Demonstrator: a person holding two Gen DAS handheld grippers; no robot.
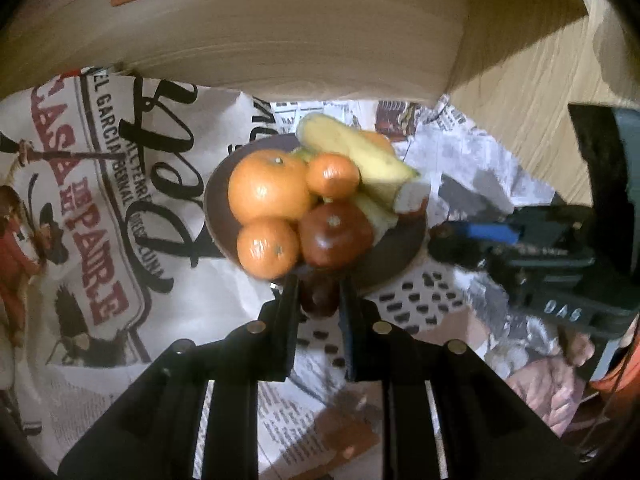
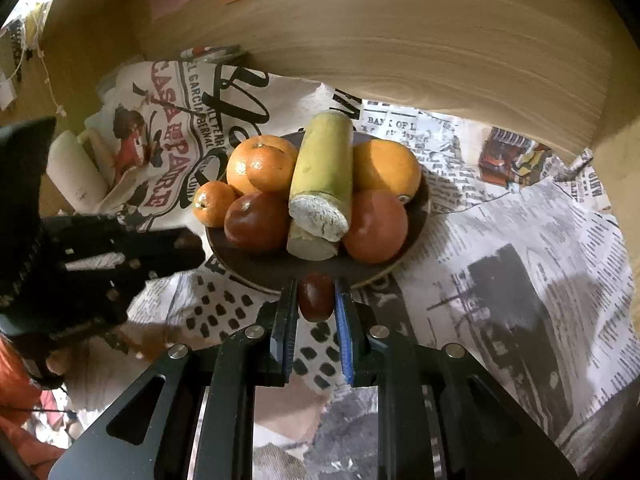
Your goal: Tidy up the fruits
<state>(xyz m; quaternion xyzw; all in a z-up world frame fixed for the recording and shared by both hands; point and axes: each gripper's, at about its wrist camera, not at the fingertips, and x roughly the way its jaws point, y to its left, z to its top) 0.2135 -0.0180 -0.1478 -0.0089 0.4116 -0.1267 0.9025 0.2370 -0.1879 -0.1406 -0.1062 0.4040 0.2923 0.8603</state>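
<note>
A dark brown plate [image 1: 400, 256] [image 2: 256, 268] holds several oranges [image 1: 268, 186] [image 2: 384, 168], a dark red round fruit [image 1: 334, 236] [image 2: 256, 220], a reddish-orange fruit [image 2: 374, 226] and yellow-green cane pieces [image 1: 352, 148] [image 2: 324, 160]. Just short of the plate's near rim, my left gripper [image 1: 318, 284] is shut on a small dark red fruit [image 1: 318, 302]. My right gripper [image 2: 316, 284] is likewise shut on a small dark red fruit [image 2: 316, 300] at the rim. Each gripper also shows from the side in the other's view: the right gripper [image 1: 444, 236] and the left gripper [image 2: 192, 244].
Printed newspaper [image 1: 100, 200] [image 2: 520, 240] covers the surface. A curved wooden wall [image 1: 300, 40] [image 2: 400, 40] rises right behind the plate. A white roll [image 2: 76, 172] lies at the far left. A person's hand [image 1: 556, 396] and orange sleeve are at the lower right.
</note>
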